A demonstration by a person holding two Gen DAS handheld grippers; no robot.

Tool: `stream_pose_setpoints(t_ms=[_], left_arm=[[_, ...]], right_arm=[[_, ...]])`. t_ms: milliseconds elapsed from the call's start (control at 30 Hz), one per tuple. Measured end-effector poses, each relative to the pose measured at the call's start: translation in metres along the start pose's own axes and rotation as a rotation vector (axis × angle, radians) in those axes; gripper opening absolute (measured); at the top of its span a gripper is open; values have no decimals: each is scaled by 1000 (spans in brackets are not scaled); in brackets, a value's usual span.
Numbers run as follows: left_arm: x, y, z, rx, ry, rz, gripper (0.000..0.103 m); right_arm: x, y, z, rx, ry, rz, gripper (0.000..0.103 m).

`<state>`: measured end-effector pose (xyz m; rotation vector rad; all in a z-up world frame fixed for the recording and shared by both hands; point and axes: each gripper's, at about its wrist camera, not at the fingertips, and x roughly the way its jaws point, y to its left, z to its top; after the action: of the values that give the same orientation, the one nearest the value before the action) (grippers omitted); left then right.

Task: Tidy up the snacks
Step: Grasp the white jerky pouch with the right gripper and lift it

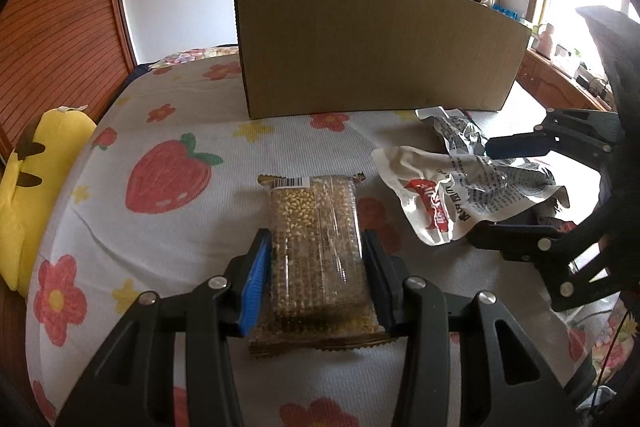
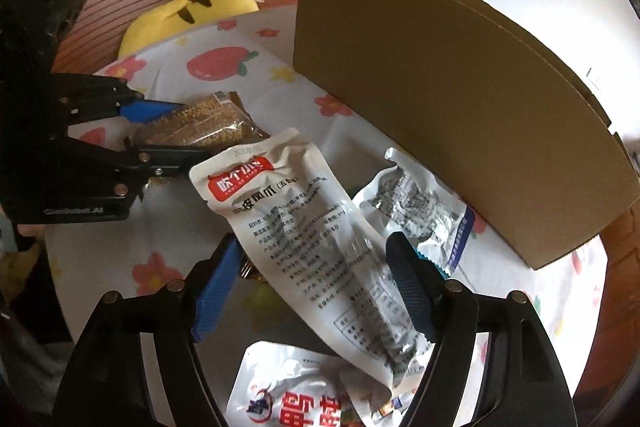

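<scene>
A clear packet of grain bars (image 1: pixel 316 211) lies on the flowered sheet (image 1: pixel 160 131), and my left gripper (image 1: pixel 316 233) is shut on its sides with both blue pads. The same packet (image 2: pixel 196 123) and left gripper (image 2: pixel 188 127) show at the left of the right wrist view. A white pouch with a red label (image 2: pixel 304 227) lies slanted between the fingers of my right gripper (image 2: pixel 314 241), which stands open around it. In the left wrist view that pouch (image 1: pixel 460 195) and the right gripper (image 1: pixel 482 189) are at the right. A brown cardboard box (image 1: pixel 372 47) stands behind.
A crumpled silver pouch (image 2: pixel 420 199) lies close to the cardboard box (image 2: pixel 440 107). Another pouch with big red letters (image 2: pixel 288 399) lies under my right gripper. A yellow plush toy (image 1: pixel 32 187) sits at the bed's left edge by a wooden headboard (image 1: pixel 60 27).
</scene>
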<state>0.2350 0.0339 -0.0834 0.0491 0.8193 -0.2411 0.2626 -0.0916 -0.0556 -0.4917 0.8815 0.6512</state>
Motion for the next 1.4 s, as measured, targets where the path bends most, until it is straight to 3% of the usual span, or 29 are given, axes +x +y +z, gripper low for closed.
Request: stream_pose_setpoints(t_ms=[267,400,467,667,1400], left_arm=[[0,0,0,2,2,-8,45],[0,0,0,3,2,-8,45],[0,0,0,5,3,-9,45],[0,-1,1,6,4,-9,45],[3,-3,1,31,16,4,48]], right_arm=[[15,-8,5,73,30,35,77],[13,-11,3,116,15,46,69],[5,-12,3,135,-11,54,56],[-8,-16,1,162,-26,49,48],[-53,-29,-4,261,-165,33,39]])
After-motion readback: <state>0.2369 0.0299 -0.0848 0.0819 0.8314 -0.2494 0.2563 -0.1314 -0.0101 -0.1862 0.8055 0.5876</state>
